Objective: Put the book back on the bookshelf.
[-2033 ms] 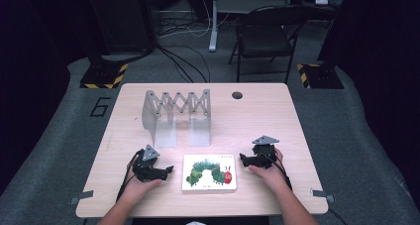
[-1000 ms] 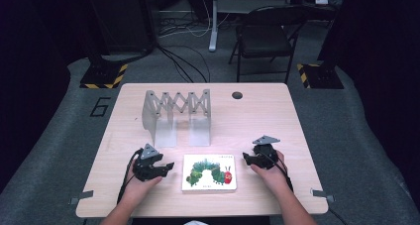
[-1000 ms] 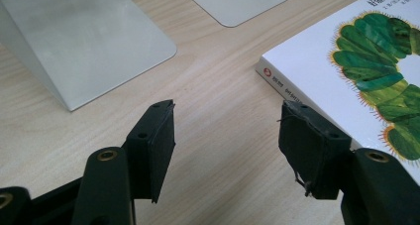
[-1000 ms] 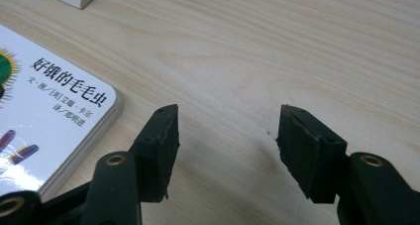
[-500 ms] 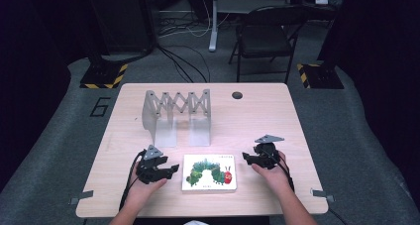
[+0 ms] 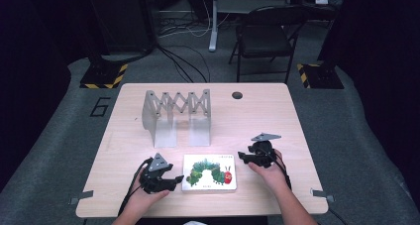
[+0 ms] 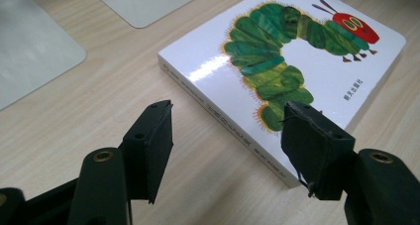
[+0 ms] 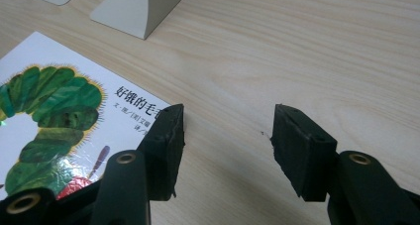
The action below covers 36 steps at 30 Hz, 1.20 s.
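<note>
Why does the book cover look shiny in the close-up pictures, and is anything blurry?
Left gripper view: white glare streaks the book cover near its edge. Right gripper view: glare on the caterpillar's lower part; the tongs look sharp. High view: soft, with dark surroundings.

A picture book [image 6: 209, 173] lies flat on the worktop [image 6: 257, 116] near its front edge, about midway across. The left tool [image 6: 174, 179] sits just left of the book, the right tool [image 6: 244, 157] just right of it, near the book's far right corner. Behind the book, toward the middle of the worktop, stands an expanding book rack [image 6: 176, 117]. A cable hole [image 6: 237, 95] lies farther back, right of the rack. A folding chair [image 6: 265, 34] stands on the floor beyond the worktop.
</note>
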Each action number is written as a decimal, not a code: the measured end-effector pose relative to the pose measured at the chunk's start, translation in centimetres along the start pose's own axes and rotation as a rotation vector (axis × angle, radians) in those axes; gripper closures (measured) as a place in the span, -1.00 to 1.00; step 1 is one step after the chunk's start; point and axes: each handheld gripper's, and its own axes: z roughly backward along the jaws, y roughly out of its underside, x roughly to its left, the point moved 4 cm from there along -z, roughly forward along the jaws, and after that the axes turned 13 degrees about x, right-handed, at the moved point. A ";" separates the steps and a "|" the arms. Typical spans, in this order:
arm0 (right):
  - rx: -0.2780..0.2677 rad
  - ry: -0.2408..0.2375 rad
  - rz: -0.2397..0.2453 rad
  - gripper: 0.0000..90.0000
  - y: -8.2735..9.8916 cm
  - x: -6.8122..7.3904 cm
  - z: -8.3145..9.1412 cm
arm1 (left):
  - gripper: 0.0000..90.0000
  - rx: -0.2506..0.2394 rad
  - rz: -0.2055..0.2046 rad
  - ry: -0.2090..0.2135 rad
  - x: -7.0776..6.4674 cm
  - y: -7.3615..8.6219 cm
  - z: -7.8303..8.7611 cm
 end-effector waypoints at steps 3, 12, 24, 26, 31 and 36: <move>0.002 -0.009 0.001 0.03 -0.1 0.3 -0.2 | -0.18 0.018 -0.014 0.017 -0.5 0.1 -0.3; 0.006 -0.035 0.020 0.03 -0.4 0.7 -0.5 | -0.18 0.032 -0.024 0.031 -1.7 0.4 -0.9; 0.028 -0.070 0.062 0.04 -0.9 1.9 -1.0 | -0.18 0.049 -0.043 0.064 -2.7 0.7 -1.4; 0.036 -0.079 0.055 0.04 -0.9 2.1 -1.1 | -0.20 0.051 -0.038 0.063 -2.9 0.8 -1.6; 0.044 -0.099 0.067 0.04 -1.1 2.5 -1.5 | -0.21 0.059 -0.042 0.060 -3.2 0.9 -1.9; 0.057 -0.107 0.066 0.04 -1.1 2.8 -1.7 | -0.21 0.068 -0.036 0.051 -3.2 1.1 -2.3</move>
